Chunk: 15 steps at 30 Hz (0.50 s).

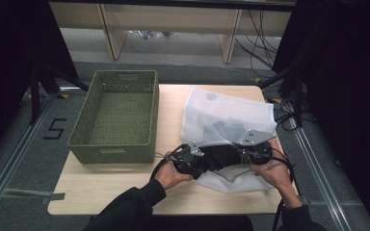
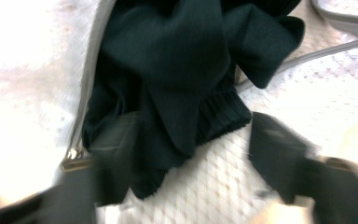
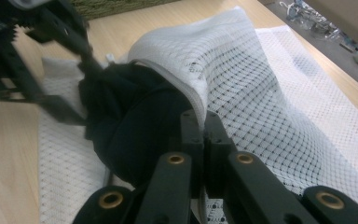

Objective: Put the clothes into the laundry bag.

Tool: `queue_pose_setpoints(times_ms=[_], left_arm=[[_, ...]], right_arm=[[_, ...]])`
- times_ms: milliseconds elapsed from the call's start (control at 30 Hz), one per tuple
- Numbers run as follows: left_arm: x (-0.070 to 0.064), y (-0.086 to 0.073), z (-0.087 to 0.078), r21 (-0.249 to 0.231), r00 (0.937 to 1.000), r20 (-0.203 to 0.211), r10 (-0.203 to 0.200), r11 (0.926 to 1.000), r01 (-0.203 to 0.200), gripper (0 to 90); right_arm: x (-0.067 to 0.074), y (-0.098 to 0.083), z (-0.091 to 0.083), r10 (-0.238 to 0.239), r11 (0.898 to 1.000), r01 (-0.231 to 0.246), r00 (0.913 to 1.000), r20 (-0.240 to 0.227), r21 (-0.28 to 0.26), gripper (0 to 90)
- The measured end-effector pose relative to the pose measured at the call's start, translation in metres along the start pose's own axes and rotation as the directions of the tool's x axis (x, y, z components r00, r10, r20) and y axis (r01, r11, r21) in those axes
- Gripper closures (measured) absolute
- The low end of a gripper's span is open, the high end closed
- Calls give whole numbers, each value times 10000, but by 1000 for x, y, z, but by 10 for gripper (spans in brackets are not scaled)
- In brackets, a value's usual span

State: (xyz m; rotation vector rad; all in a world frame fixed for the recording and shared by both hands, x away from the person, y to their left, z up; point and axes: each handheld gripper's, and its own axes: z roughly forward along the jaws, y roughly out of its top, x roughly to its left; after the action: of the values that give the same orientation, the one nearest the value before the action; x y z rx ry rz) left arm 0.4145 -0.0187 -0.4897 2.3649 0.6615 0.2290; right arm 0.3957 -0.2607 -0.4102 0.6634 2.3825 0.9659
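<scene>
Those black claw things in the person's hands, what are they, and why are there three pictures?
They are grabbing tools, one in each hand. The top picture looks down from above the wooden table. The other two come from small cameras riding on each tool. On the table sit a green basket and a white mesh laundry bag with a dark garment partly inside. The right gripper is pinched shut on the bag's edge. The left gripper has its jaws apart around the garment, not squeezing it.

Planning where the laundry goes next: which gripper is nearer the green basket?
Left. The left gripper sits beside the green basket's near corner; the right gripper is farther away, across the mesh bag.
</scene>
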Motion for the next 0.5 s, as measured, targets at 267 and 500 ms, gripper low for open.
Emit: queue_pose_setpoints(times_ms=[267, 500], left_arm=[[-7, 28, 6, -1514, 9987, 97, -508, 9871, 517, 835], [6, 31, 31, -1547, 9925, -516, -1106, 9827, 1015, 803]], right_arm=[[-2, 0, -4, 7, 10000, -8, 10000, -81, -86, 900], [3, -1, -3, -157, 9999, 156, 9997, -178, -53, 900]])
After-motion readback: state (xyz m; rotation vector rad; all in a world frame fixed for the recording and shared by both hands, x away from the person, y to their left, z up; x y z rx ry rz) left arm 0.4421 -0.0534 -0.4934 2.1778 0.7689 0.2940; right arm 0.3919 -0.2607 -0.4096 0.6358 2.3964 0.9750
